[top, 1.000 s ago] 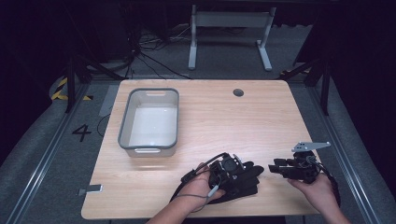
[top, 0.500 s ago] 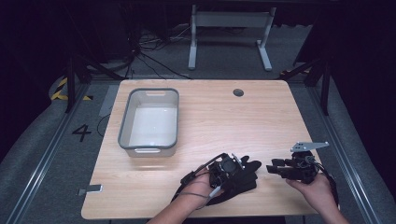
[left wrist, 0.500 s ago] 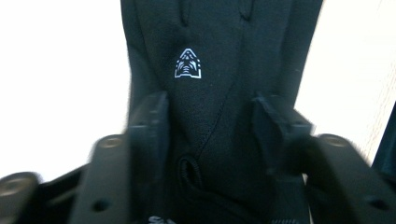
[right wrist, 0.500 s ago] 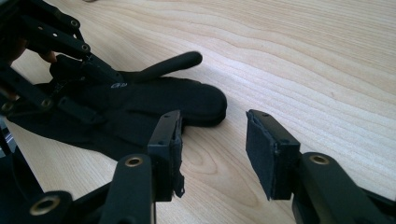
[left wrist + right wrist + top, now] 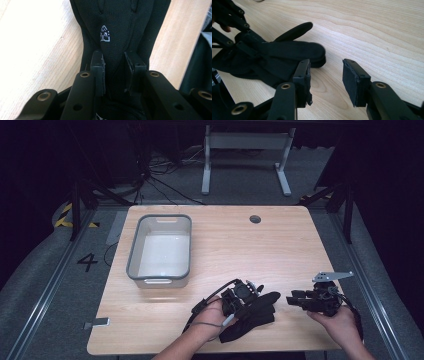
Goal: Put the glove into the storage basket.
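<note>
The black fabric glove (image 5: 252,312), lying near the table's front edge, well apart from the grey plastic bin (image 5: 161,249), is now pinched by the left gripper (image 5: 114,72), whose jaws have just been closing. The right gripper (image 5: 325,80) is held agape beside the glove. Lifting and any placing remain undone.

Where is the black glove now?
In the high view the glove lies near the table's front edge, between the left gripper, which pinches it, and the right gripper.
</note>
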A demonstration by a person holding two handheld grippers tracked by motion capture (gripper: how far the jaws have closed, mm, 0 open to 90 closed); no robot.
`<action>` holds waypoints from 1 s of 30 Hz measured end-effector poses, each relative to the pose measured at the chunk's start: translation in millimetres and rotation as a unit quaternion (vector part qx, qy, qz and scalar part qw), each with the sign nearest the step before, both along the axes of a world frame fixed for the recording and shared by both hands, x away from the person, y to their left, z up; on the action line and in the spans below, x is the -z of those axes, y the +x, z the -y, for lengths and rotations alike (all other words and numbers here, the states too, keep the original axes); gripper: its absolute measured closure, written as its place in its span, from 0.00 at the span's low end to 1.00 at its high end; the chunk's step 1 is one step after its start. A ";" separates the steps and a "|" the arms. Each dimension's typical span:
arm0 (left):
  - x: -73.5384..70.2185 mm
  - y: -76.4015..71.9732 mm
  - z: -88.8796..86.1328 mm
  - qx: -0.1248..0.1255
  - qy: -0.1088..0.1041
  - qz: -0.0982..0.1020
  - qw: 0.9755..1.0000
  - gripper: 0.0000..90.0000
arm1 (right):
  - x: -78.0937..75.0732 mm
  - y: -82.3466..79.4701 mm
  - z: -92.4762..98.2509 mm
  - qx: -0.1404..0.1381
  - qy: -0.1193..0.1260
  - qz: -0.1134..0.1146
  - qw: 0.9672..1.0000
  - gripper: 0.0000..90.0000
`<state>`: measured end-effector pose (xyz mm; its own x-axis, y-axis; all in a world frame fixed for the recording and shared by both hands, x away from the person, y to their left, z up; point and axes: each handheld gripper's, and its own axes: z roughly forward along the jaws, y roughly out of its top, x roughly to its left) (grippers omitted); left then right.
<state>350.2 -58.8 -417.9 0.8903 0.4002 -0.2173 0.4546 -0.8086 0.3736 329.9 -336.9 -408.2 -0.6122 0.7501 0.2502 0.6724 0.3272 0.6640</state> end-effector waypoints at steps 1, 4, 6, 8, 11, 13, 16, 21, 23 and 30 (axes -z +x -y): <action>-3.1 -0.1 -0.9 0.005 -0.001 -0.001 1.000 0.80 | 0.0 0.2 0.4 0.000 0.001 0.000 1.000 0.65; -11.1 0.9 -4.3 0.008 0.004 -0.004 1.000 0.80 | 0.6 0.6 0.6 0.001 0.000 -0.001 1.000 0.65; -15.8 1.7 -7.0 0.004 -0.002 -0.004 1.000 0.80 | 0.7 0.5 0.2 0.000 -0.001 -0.001 1.000 0.65; -20.9 2.7 -10.5 -0.002 -0.010 -0.001 1.000 0.80 | 0.8 0.7 -0.1 -0.001 0.000 -0.002 1.000 0.65; -29.4 3.9 -15.3 -0.012 -0.016 0.006 1.000 0.80 | 1.4 1.1 -0.9 -0.002 0.000 -0.003 1.000 0.65; -34.6 5.6 -18.8 -0.014 -0.021 0.007 1.000 0.80 | 1.9 1.4 -1.0 -0.002 -0.001 -0.005 1.000 0.65; -45.9 8.3 -26.5 -0.026 -0.030 0.014 0.999 0.80 | 2.9 2.0 -1.0 0.000 0.001 -0.008 1.000 0.65; -63.8 12.9 -39.8 -0.049 -0.047 0.013 0.998 0.80 | 3.3 2.6 -0.8 0.001 0.002 -0.009 1.000 0.66; -69.0 14.2 -43.7 -0.055 -0.049 0.015 0.997 0.80 | 3.6 2.6 -1.2 0.001 -0.001 -0.010 1.000 0.66; -83.6 20.1 -55.7 -0.071 -0.059 0.024 0.995 0.80 | 4.6 2.7 -2.5 0.000 -0.001 -0.011 1.000 0.65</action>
